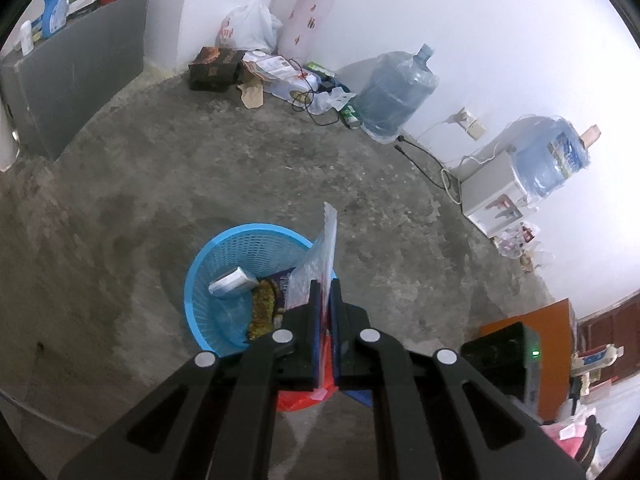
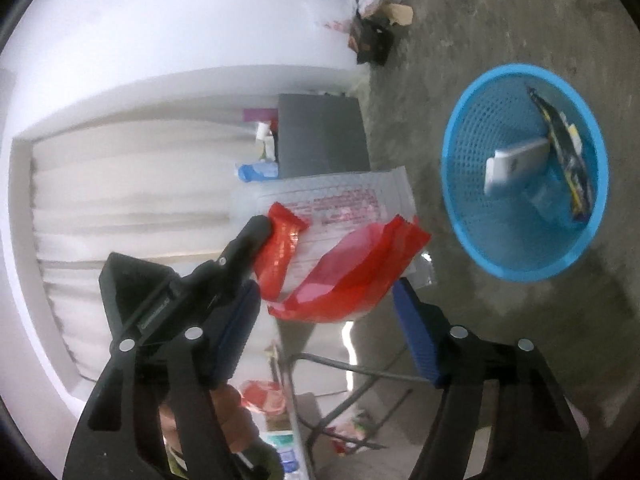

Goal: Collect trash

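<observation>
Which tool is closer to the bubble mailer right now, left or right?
Left. The left tool is clamped on the bubble mailer, holding it above the blue basket. The right tool is open, just short of the mailer and red bag.

Soft even daylight, blown-out white walls, heavy fisheye curvature, right view motion-blurred

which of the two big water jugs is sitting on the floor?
The water jug nearer the cluttered corner stands on the concrete floor against the wall. The other jug is mounted upside down on the white dispenser.
</observation>
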